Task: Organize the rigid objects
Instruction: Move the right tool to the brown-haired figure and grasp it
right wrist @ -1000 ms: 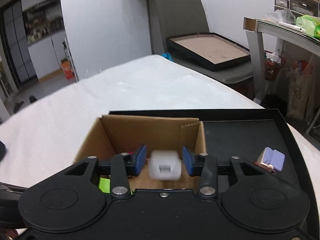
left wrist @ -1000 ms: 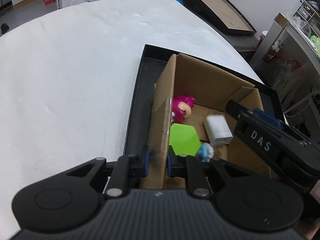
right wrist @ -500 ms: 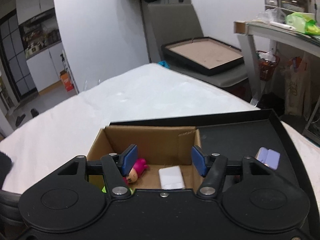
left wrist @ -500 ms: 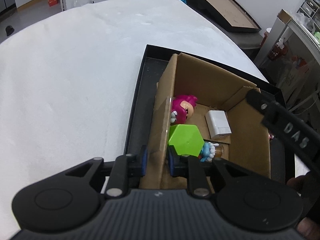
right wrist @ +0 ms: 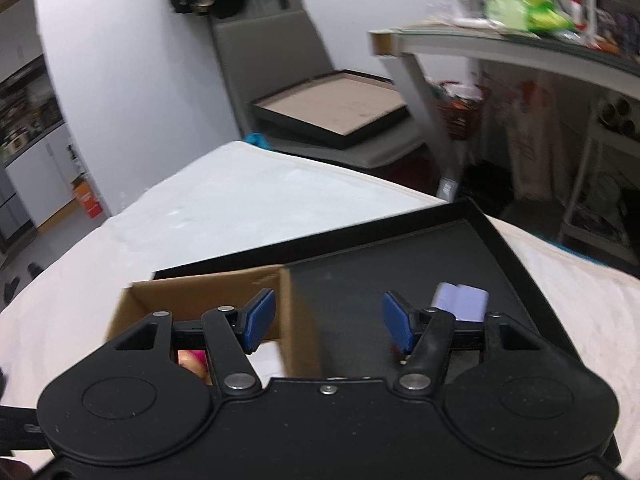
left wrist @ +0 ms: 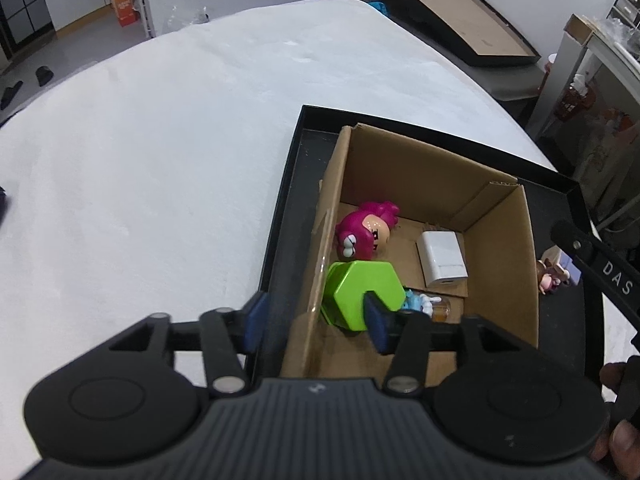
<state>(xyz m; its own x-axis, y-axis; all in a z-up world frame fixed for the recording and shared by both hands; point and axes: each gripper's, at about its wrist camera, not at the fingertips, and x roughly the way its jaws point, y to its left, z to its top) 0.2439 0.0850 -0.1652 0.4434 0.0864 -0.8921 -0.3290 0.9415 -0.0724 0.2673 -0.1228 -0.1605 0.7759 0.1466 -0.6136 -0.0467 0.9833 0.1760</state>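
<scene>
Left hand-held gripper [left wrist: 316, 324] opening off brown cardboard box [left wrist: 496, 240] wall | right hand-held gripper [right wrist: 328, 322] apart, empty, we swing toward lilac toy [right wrist: 460, 302] at 1 o'clock | white charger block [left wrist: 442, 258] now boxed

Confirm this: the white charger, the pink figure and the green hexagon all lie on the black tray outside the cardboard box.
Not quite. In the left wrist view the white charger, pink figure and green hexagon lie inside the cardboard box, which itself stands on the black tray.

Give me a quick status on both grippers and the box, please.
Left gripper opening, fingers astride brown cardboard box wall. Right gripper open, empty. Lilac toy alone on black tray. Nothing blocking.
</scene>
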